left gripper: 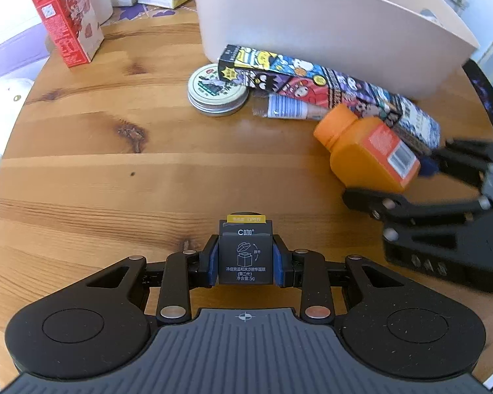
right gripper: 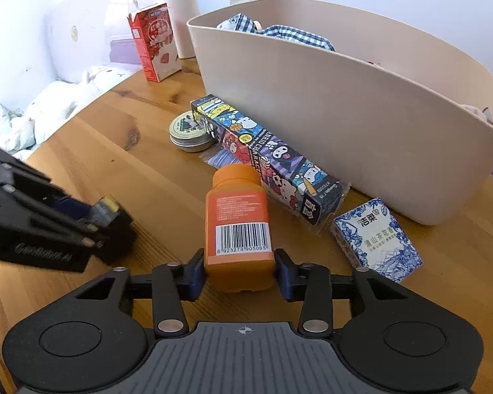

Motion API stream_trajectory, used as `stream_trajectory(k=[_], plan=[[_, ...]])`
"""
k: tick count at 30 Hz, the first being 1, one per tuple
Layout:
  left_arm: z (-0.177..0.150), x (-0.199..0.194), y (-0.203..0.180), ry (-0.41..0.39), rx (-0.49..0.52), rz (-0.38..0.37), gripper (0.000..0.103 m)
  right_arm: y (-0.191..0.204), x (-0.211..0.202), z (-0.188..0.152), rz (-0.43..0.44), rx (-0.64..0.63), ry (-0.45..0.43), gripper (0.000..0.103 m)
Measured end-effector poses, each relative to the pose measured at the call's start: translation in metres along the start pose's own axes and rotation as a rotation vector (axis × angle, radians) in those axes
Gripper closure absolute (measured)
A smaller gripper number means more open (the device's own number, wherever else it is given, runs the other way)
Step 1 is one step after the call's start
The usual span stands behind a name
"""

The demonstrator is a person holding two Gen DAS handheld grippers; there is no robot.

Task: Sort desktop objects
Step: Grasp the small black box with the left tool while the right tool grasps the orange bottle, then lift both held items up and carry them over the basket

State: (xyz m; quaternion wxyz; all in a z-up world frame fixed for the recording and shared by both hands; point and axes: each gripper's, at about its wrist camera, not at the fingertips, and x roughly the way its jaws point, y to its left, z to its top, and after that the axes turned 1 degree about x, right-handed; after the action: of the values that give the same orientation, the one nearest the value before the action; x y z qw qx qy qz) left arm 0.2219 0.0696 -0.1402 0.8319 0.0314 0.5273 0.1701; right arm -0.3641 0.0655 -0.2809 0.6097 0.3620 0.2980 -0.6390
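My left gripper (left gripper: 245, 249) is shut on a small dark box (left gripper: 245, 262) with a yellow "OPEN" tab, held just over the wooden table (left gripper: 115, 180). In the right wrist view it shows blurred at the left edge, the small dark box (right gripper: 106, 211) at its tip. An orange bottle (right gripper: 236, 210) lies on its side, cap pointing away. My right gripper (right gripper: 240, 266) has its blue pads against both sides of the bottle's base. From the left wrist view the orange bottle (left gripper: 368, 151) sits between the right gripper's fingers (left gripper: 371, 198).
A beige bin (right gripper: 312, 98) holding checked cloth stands behind. Along its wall lie a long cartoon-printed box (right gripper: 266, 161), a round tin (right gripper: 189, 134) and a blue-and-white tissue pack (right gripper: 378, 236). A red carton (right gripper: 154, 42) and a white flask (right gripper: 180, 13) stand at the far side.
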Motion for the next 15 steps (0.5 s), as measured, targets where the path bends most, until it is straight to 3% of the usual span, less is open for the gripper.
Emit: stream_trajectory(k=[5,7,15], plan=[[-0.009,-0.004,-0.005,-0.022,0.095,0.006,0.071,0.006,0.008,0.009,-0.026,-0.003,-0.011,0.047],[-0.010,-0.005,-0.003,-0.023,0.102,0.004,0.071,0.008,0.008,0.008,-0.032,-0.002,-0.003,0.064],[-0.020,-0.011,0.015,-0.008,0.073,-0.018,0.071,0.016,-0.018,-0.017,-0.053,0.023,0.001,0.066]])
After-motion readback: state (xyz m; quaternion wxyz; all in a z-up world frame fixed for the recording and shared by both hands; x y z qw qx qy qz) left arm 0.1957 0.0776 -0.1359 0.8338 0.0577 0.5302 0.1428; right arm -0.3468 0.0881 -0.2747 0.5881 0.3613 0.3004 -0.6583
